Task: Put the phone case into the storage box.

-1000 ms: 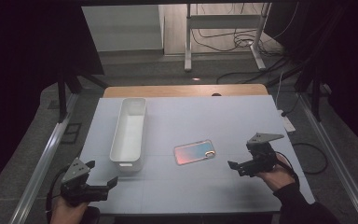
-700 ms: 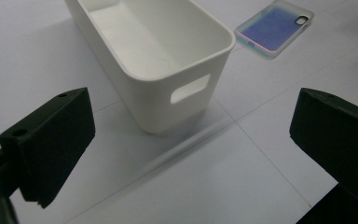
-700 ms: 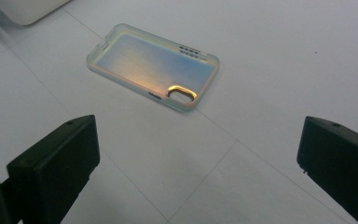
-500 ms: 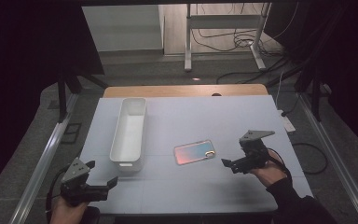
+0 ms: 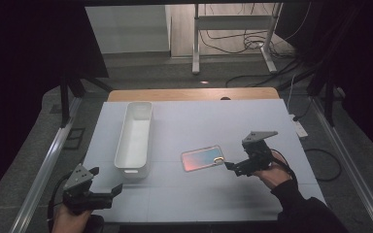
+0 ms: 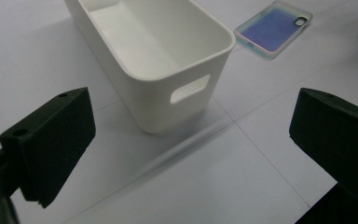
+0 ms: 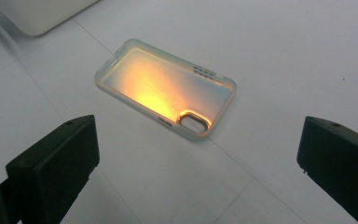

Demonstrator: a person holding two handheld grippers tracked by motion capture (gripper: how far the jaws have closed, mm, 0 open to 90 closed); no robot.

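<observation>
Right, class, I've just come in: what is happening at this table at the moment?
A person sits at a white table with a hand-held gripper in each hand. The right hand-held gripper is open and points at the near end of a shiny phone case lying flat on the table, not touching it yet. The left hand-held gripper is open too, hanging at the table's near left corner, just short of an empty white bin. Nothing is held.

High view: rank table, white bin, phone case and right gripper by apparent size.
1. table
2. white bin
3. phone case and right gripper: look about alike; the gripper sits nearer the camera, so unranked.
</observation>
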